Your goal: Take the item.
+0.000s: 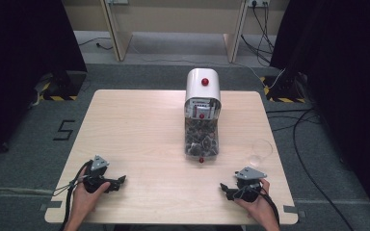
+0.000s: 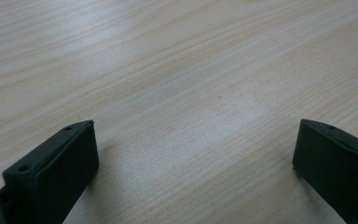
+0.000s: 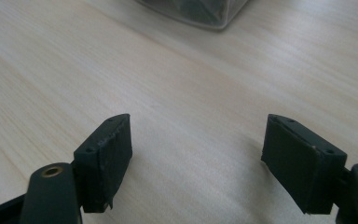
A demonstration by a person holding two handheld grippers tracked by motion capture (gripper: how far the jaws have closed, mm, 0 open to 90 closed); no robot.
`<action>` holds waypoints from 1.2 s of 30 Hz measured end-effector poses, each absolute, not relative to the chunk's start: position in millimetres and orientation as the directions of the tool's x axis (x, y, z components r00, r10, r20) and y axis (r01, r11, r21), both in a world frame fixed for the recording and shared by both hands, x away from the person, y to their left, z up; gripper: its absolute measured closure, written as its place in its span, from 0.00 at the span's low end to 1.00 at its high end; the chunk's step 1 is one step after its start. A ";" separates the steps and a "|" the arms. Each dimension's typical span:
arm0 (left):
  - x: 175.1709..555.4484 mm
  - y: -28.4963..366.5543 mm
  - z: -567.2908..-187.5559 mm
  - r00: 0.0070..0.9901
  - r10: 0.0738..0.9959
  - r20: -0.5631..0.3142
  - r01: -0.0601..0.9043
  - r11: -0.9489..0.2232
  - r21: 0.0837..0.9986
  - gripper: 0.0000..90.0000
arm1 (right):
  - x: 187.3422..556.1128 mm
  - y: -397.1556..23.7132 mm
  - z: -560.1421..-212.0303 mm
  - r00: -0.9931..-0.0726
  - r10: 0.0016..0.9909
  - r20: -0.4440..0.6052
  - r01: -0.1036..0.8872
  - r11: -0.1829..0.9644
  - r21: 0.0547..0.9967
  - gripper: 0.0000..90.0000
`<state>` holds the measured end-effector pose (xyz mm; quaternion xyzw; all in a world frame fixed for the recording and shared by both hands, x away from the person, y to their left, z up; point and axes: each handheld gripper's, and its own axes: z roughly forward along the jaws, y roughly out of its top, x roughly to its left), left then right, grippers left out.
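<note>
A white dispenser [image 1: 202, 85] with a red knob stands at the back middle of the wooden table [image 1: 139, 120]; its clear bin [image 1: 201, 138] holds dark pieces, and a corner of that bin [image 3: 200, 11] appears at the top of the right gripper view. A clear glass [image 1: 259, 153] stands near the right edge. My left gripper [image 1: 121, 181] rests at the front left, held by a hand, jaws wide apart over bare wood [image 2: 191, 140]. My right gripper [image 1: 224, 188] rests at the front right, jaws also wide apart with nothing between them [image 3: 196, 149].
Black curtains flank the table. Cables [image 1: 298, 139] run across the grey floor on the right. Yellow-black taped feet [image 1: 58, 97] stand at the back left and back right. A wooden frame [image 1: 118, 33] stands behind the table.
</note>
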<state>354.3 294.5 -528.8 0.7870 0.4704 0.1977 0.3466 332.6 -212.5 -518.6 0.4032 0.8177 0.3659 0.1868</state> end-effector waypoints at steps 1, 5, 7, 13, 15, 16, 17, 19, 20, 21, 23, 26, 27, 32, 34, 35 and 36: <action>354.3 294.5 -528.8 0.479 0.878 -0.015 0.603 -0.317 0.732 0.00 | 332.9 -212.7 -517.8 -0.605 0.796 -0.015 0.516 0.406 0.754 0.28; 354.3 294.5 -528.8 0.479 0.878 -0.015 0.603 -0.317 0.732 0.00 | 333.0 -211.7 -512.1 -0.602 0.798 -0.025 0.488 0.392 0.779 0.30; 354.3 294.5 -528.8 0.479 0.878 -0.015 0.603 -0.317 0.732 0.00 | 333.6 -209.2 -509.4 -0.601 0.799 -0.029 0.475 0.386 0.791 0.31; 354.3 294.5 -528.8 0.479 0.878 -0.015 0.603 -0.317 0.732 0.00 | 335.9 -204.0 -503.6 -0.605 0.794 -0.059 0.440 0.395 0.806 0.34; 354.3 294.5 -528.8 0.479 0.878 -0.015 0.603 -0.317 0.732 0.00 | 336.4 -203.2 -502.6 -0.607 0.792 -0.075 0.430 0.405 0.807 0.35; 354.3 294.5 -528.8 0.479 0.878 -0.015 0.603 -0.317 0.732 0.00 | 336.6 -202.9 -502.1 -0.607 0.791 -0.074 0.429 0.405 0.807 0.36; 354.3 294.5 -528.8 0.479 0.878 -0.015 0.603 -0.317 0.732 0.00 | 337.1 -202.7 -501.5 -0.607 0.791 -0.075 0.425 0.403 0.811 0.36; 354.3 294.5 -528.8 0.479 0.878 -0.015 0.603 -0.317 0.732 0.00 | 337.6 -202.2 -500.1 -0.607 0.791 -0.076 0.420 0.400 0.814 0.37; 354.3 294.5 -528.9 0.479 0.878 -0.015 0.603 -0.317 0.732 0.00 | 338.0 -202.0 -499.2 -0.608 0.790 -0.077 0.418 0.401 0.815 0.37; 354.3 294.5 -528.8 0.479 0.878 -0.015 0.603 -0.317 0.732 0.00 | 338.5 -201.6 -498.3 -0.606 0.792 -0.078 0.415 0.398 0.818 0.38; 354.3 294.5 -528.8 0.479 0.878 -0.015 0.603 -0.317 0.732 0.00 | 339.6 -200.9 -496.2 -0.602 0.794 -0.081 0.412 0.396 0.821 0.38; 354.3 294.5 -528.8 0.479 0.878 -0.015 0.603 -0.317 0.732 0.00 | 340.4 -198.8 -493.2 -0.606 0.792 -0.081 0.403 0.393 0.827 0.39; 354.3 294.5 -528.8 0.479 0.878 -0.015 0.603 -0.317 0.732 0.00 | 340.9 -197.9 -492.3 -0.605 0.792 -0.082 0.402 0.393 0.827 0.39; 354.3 294.5 -528.8 0.479 0.878 -0.015 0.604 -0.317 0.732 0.00 | 344.9 -194.6 -488.2 -0.606 0.791 -0.083 0.394 0.390 0.832 0.40; 354.3 294.5 -528.8 0.479 0.878 -0.015 0.603 -0.317 0.732 0.00 | 346.5 -194.4 -486.4 -0.602 0.794 -0.079 0.394 0.381 0.836 0.40; 354.4 294.5 -528.8 0.479 0.878 -0.015 0.603 -0.317 0.732 0.00 | 346.9 -194.2 -485.8 -0.602 0.795 -0.076 0.394 0.379 0.838 0.40; 354.4 294.5 -528.8 0.479 0.878 -0.015 0.603 -0.317 0.732 0.00 | 347.7 -194.4 -484.5 -0.602 0.795 -0.077 0.391 0.377 0.840 0.40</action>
